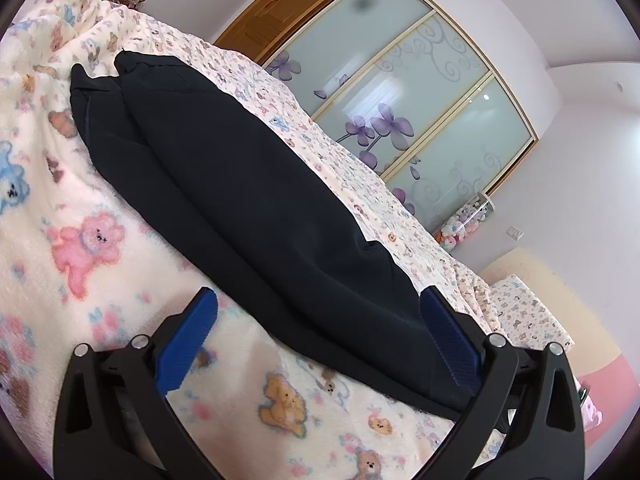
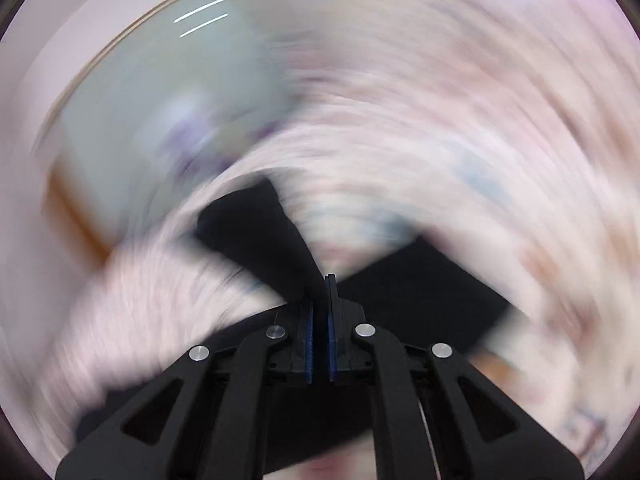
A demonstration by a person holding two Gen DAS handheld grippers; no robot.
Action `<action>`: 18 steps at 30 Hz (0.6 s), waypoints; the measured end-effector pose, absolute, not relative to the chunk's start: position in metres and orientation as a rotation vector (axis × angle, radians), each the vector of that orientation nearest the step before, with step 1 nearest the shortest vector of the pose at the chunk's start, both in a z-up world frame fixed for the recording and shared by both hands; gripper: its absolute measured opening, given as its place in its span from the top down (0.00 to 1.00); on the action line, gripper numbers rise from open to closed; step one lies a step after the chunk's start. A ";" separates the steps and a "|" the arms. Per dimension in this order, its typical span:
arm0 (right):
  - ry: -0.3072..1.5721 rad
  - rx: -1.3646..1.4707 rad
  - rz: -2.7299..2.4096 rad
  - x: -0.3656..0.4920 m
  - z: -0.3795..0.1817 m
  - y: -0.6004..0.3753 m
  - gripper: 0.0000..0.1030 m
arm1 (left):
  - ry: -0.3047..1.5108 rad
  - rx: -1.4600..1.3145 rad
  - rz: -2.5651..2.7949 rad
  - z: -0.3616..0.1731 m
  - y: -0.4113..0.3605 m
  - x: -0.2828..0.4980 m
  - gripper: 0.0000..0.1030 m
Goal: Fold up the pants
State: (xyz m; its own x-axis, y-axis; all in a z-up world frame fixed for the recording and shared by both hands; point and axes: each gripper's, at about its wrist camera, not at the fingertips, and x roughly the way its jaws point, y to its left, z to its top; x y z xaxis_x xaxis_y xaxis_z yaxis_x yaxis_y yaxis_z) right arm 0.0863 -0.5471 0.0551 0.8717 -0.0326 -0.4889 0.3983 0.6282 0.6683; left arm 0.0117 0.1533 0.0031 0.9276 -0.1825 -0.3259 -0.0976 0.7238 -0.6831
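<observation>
Pants point(image 1: 248, 184): on bed blanket point(image 1: 80, 280), long axis running away from our left gripper point(image 1: 320, 340) | left jaws released at near end | right gripper point(image 2: 325, 280) clenched on dark cloth, view blurred.

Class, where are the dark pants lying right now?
In the left wrist view, the pants lie diagonally on the teddy-bear blanket, their near end between the open left gripper fingers.

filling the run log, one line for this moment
left tongs open over pants | right tongs shut on pants, view blurred | blanket beneath
</observation>
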 end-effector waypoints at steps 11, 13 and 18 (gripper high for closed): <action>0.551 1.075 -0.269 0.064 0.007 -0.585 0.96 | 0.350 -0.883 -0.107 0.008 0.179 0.012 0.02; 0.564 1.042 -0.277 0.066 0.010 -0.582 0.96 | 0.328 -0.969 -0.112 0.015 0.201 0.012 0.02; 0.584 1.000 -0.291 0.074 0.009 -0.567 0.95 | 0.332 -1.127 -0.081 0.022 0.261 0.015 0.02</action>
